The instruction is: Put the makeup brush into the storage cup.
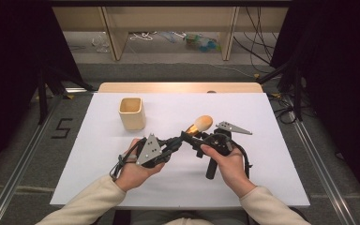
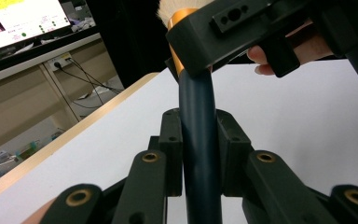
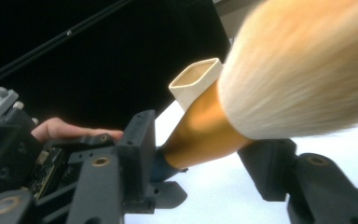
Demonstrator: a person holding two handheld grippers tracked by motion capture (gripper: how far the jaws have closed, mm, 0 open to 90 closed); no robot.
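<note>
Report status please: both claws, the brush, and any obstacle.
Left claw shut on makeup brush handle. Right claw open around the gold ferrule. Brush held above table. Square cup stands apart; nothing between.

We see bare table along the near edge and right side; only the cup, toward the far left corner, blocks passage there.
</note>
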